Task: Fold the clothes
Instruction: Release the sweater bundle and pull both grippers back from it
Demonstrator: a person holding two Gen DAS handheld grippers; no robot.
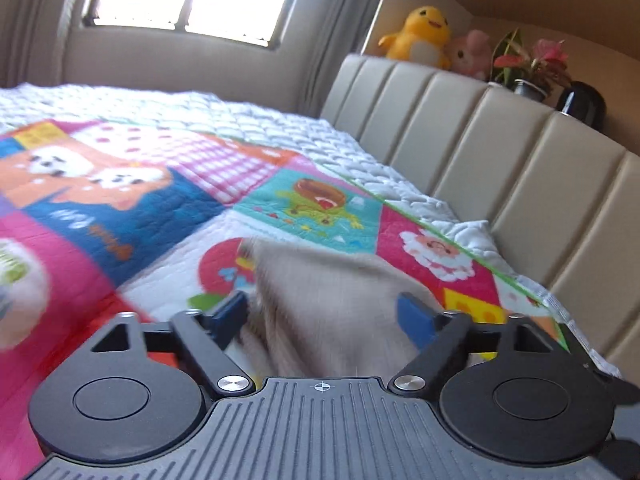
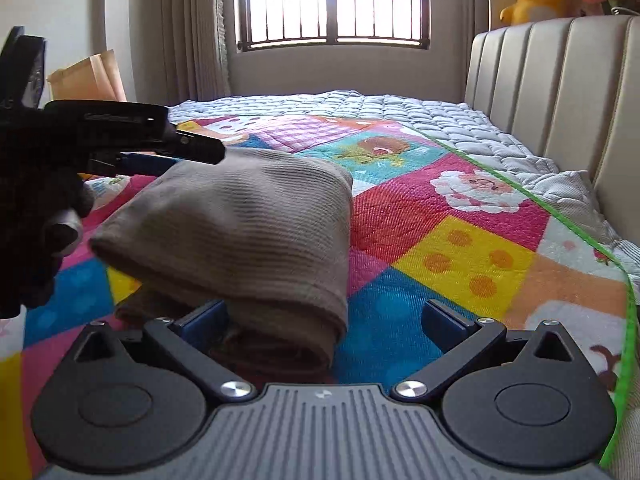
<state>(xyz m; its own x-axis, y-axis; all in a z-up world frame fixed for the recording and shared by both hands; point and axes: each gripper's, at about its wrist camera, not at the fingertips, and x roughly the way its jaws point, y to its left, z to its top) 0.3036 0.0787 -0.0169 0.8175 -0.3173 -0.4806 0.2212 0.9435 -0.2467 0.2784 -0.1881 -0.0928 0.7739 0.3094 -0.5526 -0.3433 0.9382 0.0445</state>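
A: What's the biggest thing here?

B: The bed, with a bright patchwork quilt over it and a padded headboard along its right side. A barred window stands at the far end.

A: And the clothes?

B: One beige garment, ribbed and folded into a thick bundle, lies on the quilt, close in front of both cameras.

A: What are the tongs doing?

B: The left gripper stands wide, blue pads far apart. The blurred beige cloth lies between them, and neither pad presses on it. From the right wrist view this gripper reaches in from the left, its tip at the top left edge of the bundle.

A: The right one?

B: The right gripper is wide too. Its left pad sits just beside the bundle's near fold; touching or not, I cannot tell. Its right pad is clear, over the quilt. It holds nothing.

A: Anything small?

B: A yellow plush and a pink one above the headboard.
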